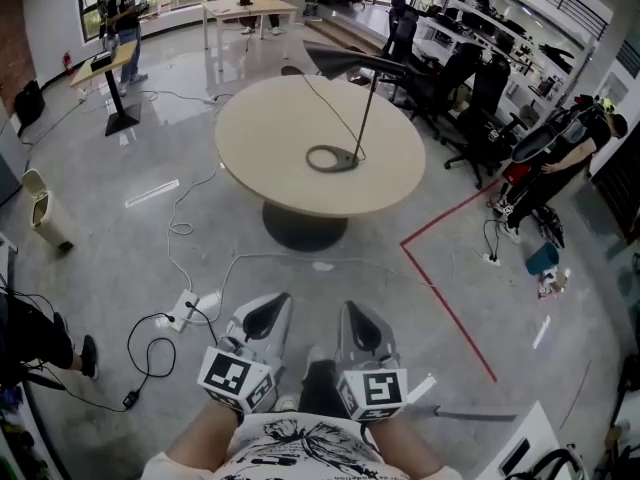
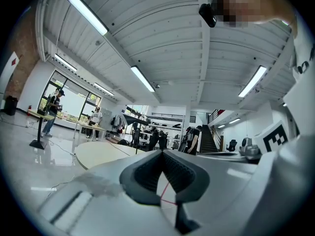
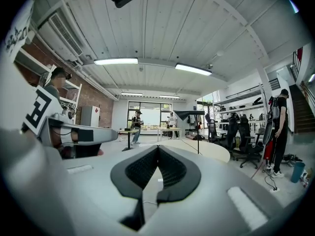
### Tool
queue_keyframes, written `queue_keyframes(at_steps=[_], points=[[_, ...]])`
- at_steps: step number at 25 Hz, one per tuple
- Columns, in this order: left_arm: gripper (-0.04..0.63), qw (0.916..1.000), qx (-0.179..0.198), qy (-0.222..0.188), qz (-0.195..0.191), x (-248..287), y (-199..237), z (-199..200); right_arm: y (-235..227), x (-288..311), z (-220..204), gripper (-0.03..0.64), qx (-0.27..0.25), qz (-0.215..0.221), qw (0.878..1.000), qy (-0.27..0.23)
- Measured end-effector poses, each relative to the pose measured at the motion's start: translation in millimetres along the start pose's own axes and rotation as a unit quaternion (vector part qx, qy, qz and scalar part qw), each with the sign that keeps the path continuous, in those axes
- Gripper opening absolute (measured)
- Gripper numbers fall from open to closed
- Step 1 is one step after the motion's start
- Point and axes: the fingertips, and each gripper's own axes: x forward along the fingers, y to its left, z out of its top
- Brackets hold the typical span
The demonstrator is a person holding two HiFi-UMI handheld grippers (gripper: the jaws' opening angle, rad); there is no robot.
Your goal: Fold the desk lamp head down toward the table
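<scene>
A black desk lamp stands on the round beige table [image 1: 270,158], well ahead of me. Its ring base [image 1: 332,158] lies flat, a thin stem [image 1: 366,113] rises from it, and the flat dark head [image 1: 350,60] juts out level at the top. The lamp head [image 3: 189,115] and table [image 3: 211,149] also show in the right gripper view, and the lamp head [image 2: 134,118] shows small and far in the left gripper view. My left gripper [image 1: 280,302] and right gripper [image 1: 351,310] are held close to my body, side by side over the floor, both shut on nothing.
A power strip [image 1: 185,310] and cables lie on the floor left of the table. A red tape line [image 1: 450,308] runs along the floor on the right. Office chairs [image 1: 470,78] and a person [image 1: 560,163] stand to the right, and a standing desk [image 1: 105,68] at the back left.
</scene>
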Motion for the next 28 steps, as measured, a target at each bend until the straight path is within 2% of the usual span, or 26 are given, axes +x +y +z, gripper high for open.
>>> queue_keyframes(at_steps=[5,14,18,23,28], points=[[0.005,1.0000,0.008,0.005,-0.003,20,16,1,-11,34,-9,0.009,0.016,0.017,1.000,0.014],[0.005,0.9995,-0.007,0.007,0.031,104,72,11,-69,125,-5,0.009,0.030,0.039,0.998,0.032],[0.005,0.9991,0.000,-0.002,0.041,147,93,21,-100,170,5,0.009,0.029,0.054,0.998,0.027],[0.005,0.9973,0.000,-0.009,0.073,194,133,33,-132,228,14,0.009,0.032,0.071,0.997,0.028],[0.005,0.9956,-0.002,-0.009,0.093,230,158,30,-156,271,16,0.009,0.023,0.088,0.996,0.025]])
